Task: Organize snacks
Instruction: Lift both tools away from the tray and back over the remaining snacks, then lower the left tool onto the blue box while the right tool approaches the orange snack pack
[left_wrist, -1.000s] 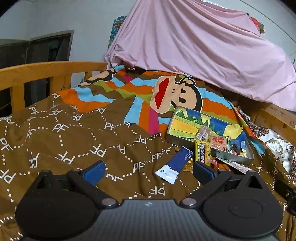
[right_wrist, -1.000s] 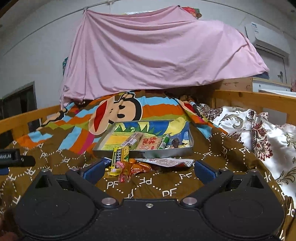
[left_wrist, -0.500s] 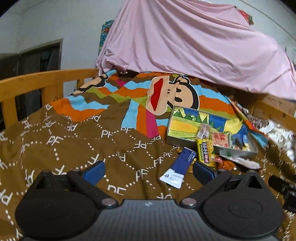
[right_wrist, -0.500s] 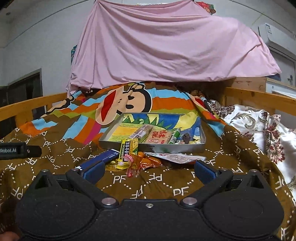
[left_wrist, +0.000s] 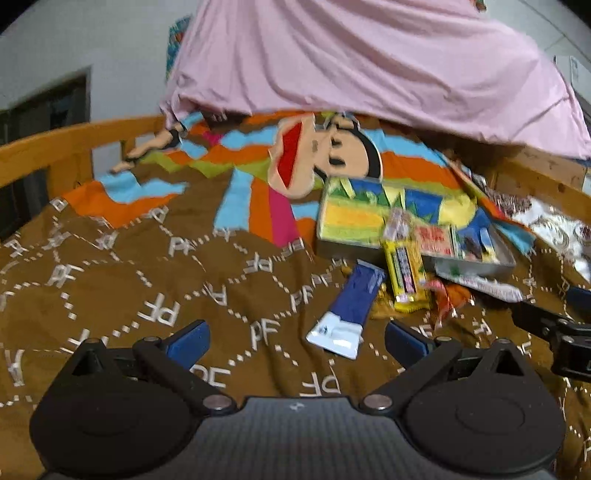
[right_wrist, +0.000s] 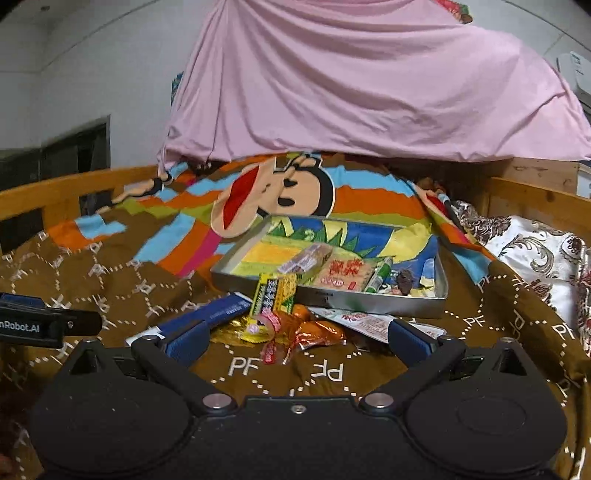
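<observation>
Right wrist view: right gripper spread wide, empty, over brown quilt. Orange wrapper at twelve o'clock between fingertips, blue packet at ten, yellow packet leaning on metal tray beyond. Left gripper likewise spread, empty.

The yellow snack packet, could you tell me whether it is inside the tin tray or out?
Half out: the yellow snack packet leans over the tin tray front rim, lower end on the blanket.
</observation>
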